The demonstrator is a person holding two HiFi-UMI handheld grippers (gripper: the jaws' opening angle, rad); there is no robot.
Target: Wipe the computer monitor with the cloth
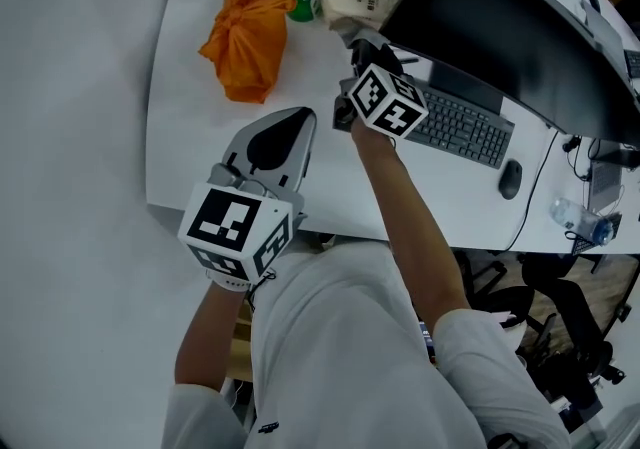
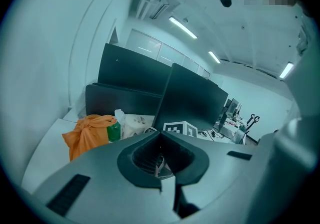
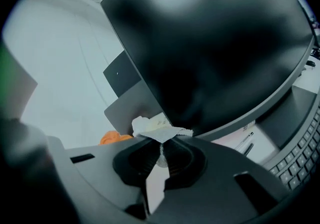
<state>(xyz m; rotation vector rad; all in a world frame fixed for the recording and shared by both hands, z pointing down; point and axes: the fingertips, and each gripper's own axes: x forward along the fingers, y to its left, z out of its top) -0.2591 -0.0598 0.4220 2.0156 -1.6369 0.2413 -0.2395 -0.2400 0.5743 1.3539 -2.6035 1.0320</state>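
Grey right claw (image 3: 161,144): we pinch the cloth (image 3: 159,129) by its edge, so the rest sticks out free to rub.
Cloth: close to the monitor (image 3: 215,48), by its lower edge; whether it touches, we cannot tell.
Left claw (image 2: 160,133): pressed together, empty, held over the desk (image 1: 190,87), likely to stay out of the way.
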